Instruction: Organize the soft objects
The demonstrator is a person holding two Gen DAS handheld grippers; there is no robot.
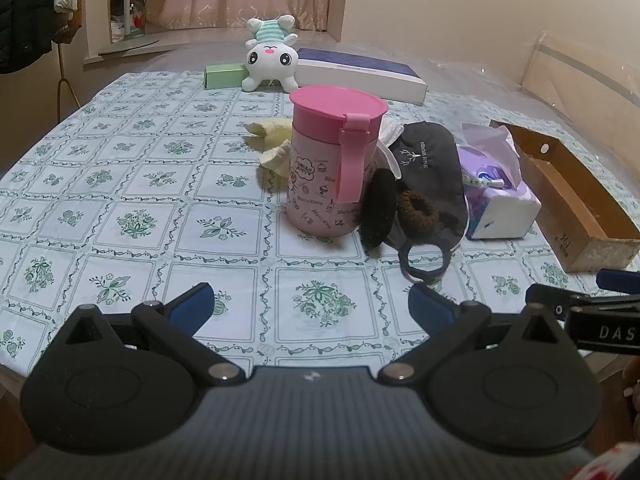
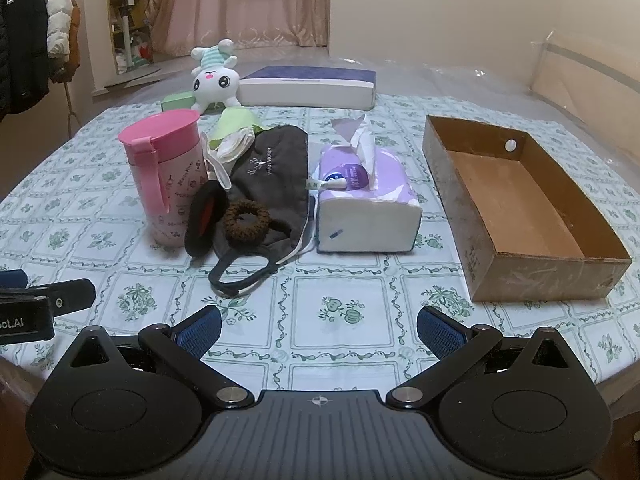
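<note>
Left wrist view: the left tongs (image 1: 310, 300) are held spread and empty above the near edge of the desk (image 1: 132, 184), which is covered by a floral cloth. Ahead stands a pink lidded cup (image 1: 332, 160), upright. Against its right side a black scrunchie (image 1: 376, 212) is leaned on edge, and beside it a brown hair tie (image 1: 417, 209) lies flat on a dark sleep mask (image 1: 430, 176). The mask's long axis runs from near-left to far-right, with its strap loop (image 1: 424, 258) pointed toward the camera. A tissue pack (image 1: 498, 196) is seen just right of it.

Right wrist view: the right tongs (image 2: 319, 330) are likewise spread and empty. The open cardboard box (image 2: 452, 184) sits to the right, well apart from the pile, its long axis running away from the camera; it is judged to be the destination.

The brown hair tie (image 2: 246, 220) would best be taken first, since it lies on top. It should be pinched across one side of its ring and lifted straight up, so the mask is not dragged and the cup not knocked.
</note>
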